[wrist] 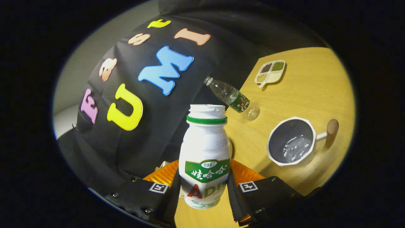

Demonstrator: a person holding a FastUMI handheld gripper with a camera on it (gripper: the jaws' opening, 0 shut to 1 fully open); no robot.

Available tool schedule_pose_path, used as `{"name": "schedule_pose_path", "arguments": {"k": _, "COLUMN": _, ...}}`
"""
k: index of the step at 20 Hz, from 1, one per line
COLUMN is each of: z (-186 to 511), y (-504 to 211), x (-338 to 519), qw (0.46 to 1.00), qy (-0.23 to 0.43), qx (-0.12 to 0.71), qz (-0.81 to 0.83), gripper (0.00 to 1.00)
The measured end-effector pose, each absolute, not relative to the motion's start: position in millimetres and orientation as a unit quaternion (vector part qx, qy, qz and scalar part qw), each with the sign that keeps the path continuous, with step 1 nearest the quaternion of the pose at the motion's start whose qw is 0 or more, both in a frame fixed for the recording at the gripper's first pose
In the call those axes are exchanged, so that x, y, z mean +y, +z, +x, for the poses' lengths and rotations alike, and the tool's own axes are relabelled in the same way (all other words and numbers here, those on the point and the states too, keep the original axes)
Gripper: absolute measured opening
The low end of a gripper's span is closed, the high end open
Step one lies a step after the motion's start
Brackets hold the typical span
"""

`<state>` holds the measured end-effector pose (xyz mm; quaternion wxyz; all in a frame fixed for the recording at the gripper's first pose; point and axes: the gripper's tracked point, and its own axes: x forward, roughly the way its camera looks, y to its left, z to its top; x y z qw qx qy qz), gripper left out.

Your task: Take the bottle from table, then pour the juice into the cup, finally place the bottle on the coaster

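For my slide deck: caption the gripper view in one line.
Fingers clamp a white drink bottle, tilted over the wooden table beside a handled cup.

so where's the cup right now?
In the gripper view the cup sits on the wooden table, ahead and right of the tongs, which are shut on the white bottle. A clear water bottle stands beyond it.
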<state>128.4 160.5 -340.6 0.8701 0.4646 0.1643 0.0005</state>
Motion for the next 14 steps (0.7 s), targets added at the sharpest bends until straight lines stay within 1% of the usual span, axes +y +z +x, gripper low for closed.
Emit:
{"name": "schedule_pose_path", "arguments": {"k": 5, "z": 128.1, "y": -339.3, "x": 168.2, "qw": 0.939, "qy": 0.011, "qx": 0.174, "qz": 0.295, "gripper": 0.67}}
{"name": "schedule_pose_path", "arguments": {"k": 8, "z": 130.8, "y": -332.5, "x": 168.9, "qw": 0.97, "qy": 0.008, "qx": 0.167, "qz": 0.178, "gripper": 0.67}}
{"name": "schedule_pose_path", "arguments": {"k": 10, "z": 130.7, "y": -322.4, "x": 168.4, "qw": 0.983, "qy": 0.003, "qx": 0.152, "qz": 0.104, "gripper": 0.67}}
{"name": "schedule_pose_path", "arguments": {"k": 14, "z": 130.2, "y": -304.5, "x": 186.6, "qw": 0.994, "qy": 0.015, "qx": 0.105, "qz": -0.015, "gripper": 0.67}}
